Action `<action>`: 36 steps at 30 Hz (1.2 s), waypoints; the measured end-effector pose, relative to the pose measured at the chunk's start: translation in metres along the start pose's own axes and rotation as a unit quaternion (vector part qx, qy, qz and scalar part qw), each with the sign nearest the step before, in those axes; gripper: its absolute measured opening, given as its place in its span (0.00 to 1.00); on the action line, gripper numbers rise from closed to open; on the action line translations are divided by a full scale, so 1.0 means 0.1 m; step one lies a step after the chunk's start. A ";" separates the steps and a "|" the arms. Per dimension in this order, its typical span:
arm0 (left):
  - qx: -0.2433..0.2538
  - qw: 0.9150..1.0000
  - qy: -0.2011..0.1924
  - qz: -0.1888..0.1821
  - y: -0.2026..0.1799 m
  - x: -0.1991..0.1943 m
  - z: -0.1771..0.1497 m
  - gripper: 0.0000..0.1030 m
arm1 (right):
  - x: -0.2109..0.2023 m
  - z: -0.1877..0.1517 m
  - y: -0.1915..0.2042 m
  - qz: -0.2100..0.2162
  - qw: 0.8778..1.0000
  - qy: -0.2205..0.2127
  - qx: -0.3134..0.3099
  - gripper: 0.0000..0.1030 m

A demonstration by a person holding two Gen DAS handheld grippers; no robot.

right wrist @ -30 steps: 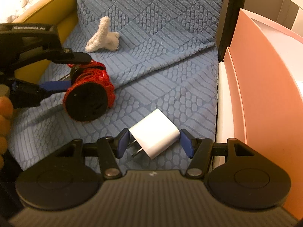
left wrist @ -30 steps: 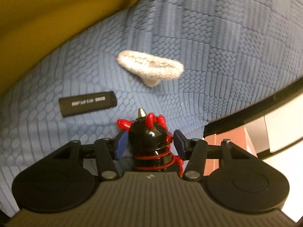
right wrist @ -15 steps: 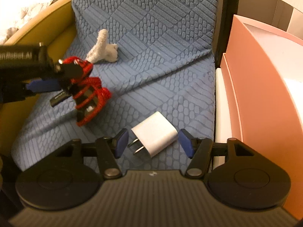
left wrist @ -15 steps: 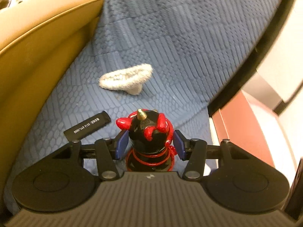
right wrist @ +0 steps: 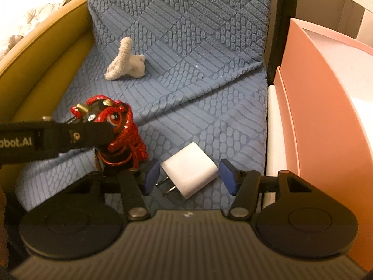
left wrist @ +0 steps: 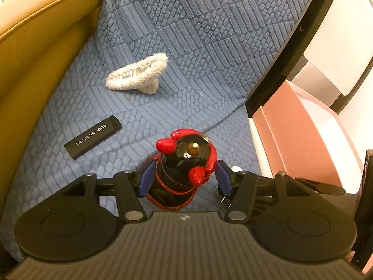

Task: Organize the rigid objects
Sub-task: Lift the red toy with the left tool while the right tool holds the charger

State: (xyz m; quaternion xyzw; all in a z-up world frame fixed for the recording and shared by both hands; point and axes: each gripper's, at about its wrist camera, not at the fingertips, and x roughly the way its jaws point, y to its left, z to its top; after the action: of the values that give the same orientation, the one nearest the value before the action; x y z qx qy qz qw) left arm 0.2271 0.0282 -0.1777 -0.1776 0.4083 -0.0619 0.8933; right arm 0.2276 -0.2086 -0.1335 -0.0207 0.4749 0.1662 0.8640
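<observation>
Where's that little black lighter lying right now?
In the left wrist view the black lighter lies flat on the blue cloth, left of the red-and-black figurine and below the white coral piece.

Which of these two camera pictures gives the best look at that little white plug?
The right wrist view: the white plug lies whole on the blue cloth, both prongs showing. In the left wrist view only a white corner and the prongs peek out behind a gripper finger.

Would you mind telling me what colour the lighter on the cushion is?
Black with white print, clearest in the left wrist view: lighter.
</observation>
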 end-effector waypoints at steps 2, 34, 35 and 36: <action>0.000 1.000 0.001 0.001 -0.01 0.01 0.00 0.63 | 0.02 0.01 0.03 -0.001 1.000 -0.002 -0.011 0.58; 0.014 0.999 -0.013 0.025 -0.08 0.29 0.04 0.67 | 0.03 -0.05 -0.06 -0.004 1.000 0.015 -0.004 0.58; 0.016 1.000 -0.015 0.018 -0.08 0.29 0.05 0.64 | 0.02 -0.05 -0.06 -0.005 1.000 0.012 -0.005 0.58; 0.021 1.000 -0.015 0.017 -0.09 0.30 0.05 0.62 | 0.01 -0.05 -0.06 -0.007 1.000 0.010 -0.007 0.58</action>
State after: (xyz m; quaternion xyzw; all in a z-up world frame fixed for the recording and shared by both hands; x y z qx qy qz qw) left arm 0.2511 0.0135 -0.1920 -0.1531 0.3965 -0.0526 0.9037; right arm 0.2265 -0.2150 -0.1380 -0.0320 0.4819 0.1631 0.8603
